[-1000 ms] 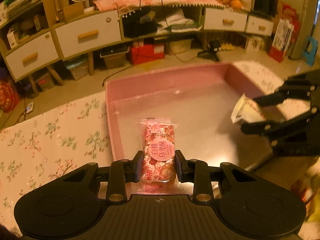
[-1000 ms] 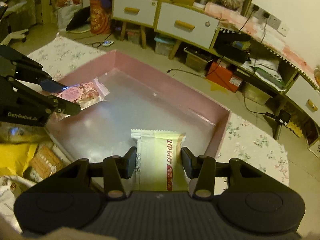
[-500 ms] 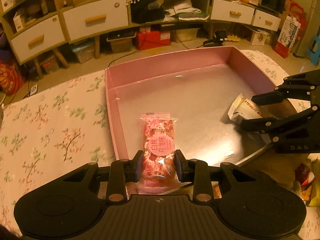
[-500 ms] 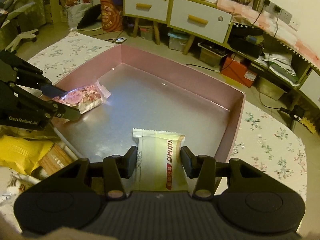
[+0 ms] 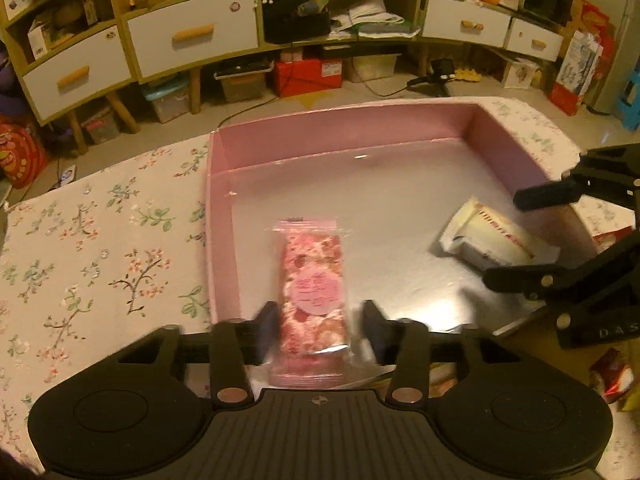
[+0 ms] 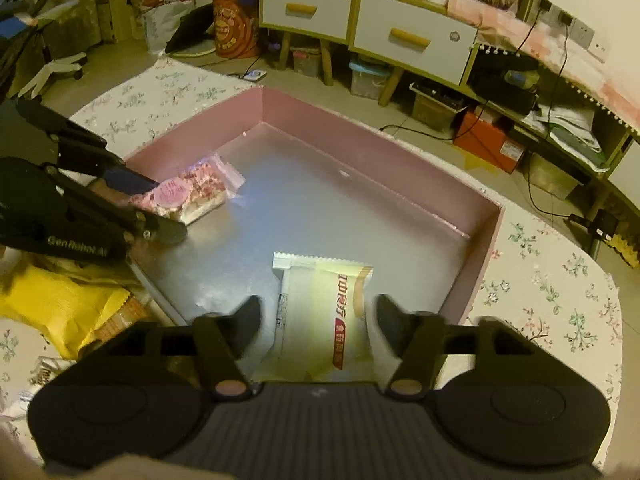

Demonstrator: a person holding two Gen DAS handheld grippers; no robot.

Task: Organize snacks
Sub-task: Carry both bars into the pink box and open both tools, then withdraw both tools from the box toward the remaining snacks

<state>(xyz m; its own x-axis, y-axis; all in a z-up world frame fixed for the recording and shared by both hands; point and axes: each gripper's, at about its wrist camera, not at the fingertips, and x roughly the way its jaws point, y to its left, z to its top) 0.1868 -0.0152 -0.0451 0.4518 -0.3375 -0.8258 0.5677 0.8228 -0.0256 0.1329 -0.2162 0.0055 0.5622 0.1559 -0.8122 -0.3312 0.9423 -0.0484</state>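
A pink snack packet (image 5: 312, 292) with a round pink label lies between the fingers of my left gripper (image 5: 320, 322), which is open with gaps on both sides, at the near left of the pink box (image 5: 344, 130). It also shows in the right wrist view (image 6: 188, 194). A cream-white snack packet (image 6: 324, 312) with red lettering lies between the fingers of my right gripper (image 6: 318, 320), also open, at the box's near right side. It shows in the left wrist view (image 5: 488, 236) on the silver floor of the box.
The box sits on a floral tablecloth (image 5: 100, 248). A yellow bag (image 6: 52, 300) and other snack packets lie outside the box near my left gripper. Red wrappers (image 5: 612, 372) lie at the right. Drawers and shelves (image 5: 192, 36) stand beyond the table.
Both grippers have opened and let go of their packets, which now rest in the box. Both grippers have also lowered and drawn back a little.
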